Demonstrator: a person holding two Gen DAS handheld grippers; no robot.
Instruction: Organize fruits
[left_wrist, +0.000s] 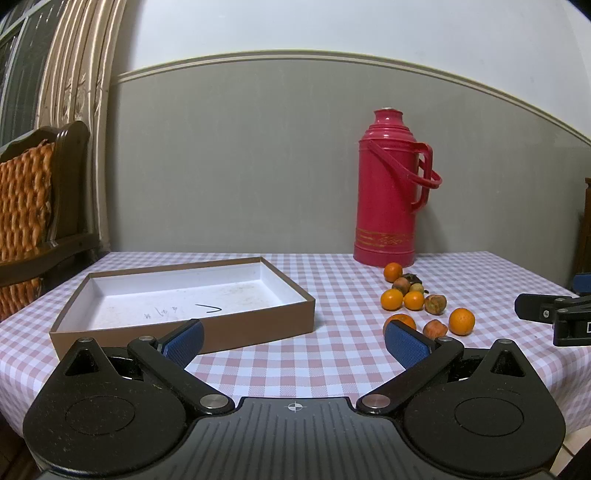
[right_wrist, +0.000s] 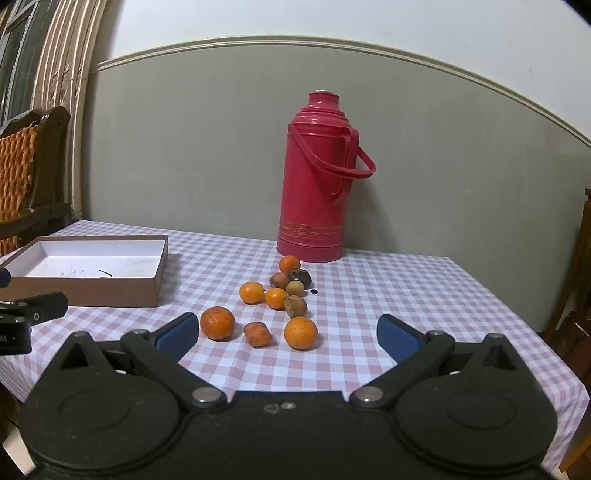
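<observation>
The table (left_wrist: 332, 365), under a pink checked cloth, runs ahead of both grippers. A red flask (right_wrist: 314, 184) stands upright at its far edge, straight beyond the right gripper (right_wrist: 288, 334). The box (left_wrist: 177, 291), a shallow open tray with nothing in it, lies just past the left gripper (left_wrist: 295, 338), toward its left finger. The fruits (right_wrist: 275, 299) lie loose on the cloth just ahead of the right gripper, the nearest between its fingertips' line. Both grippers gape wide, holding nothing.
</observation>
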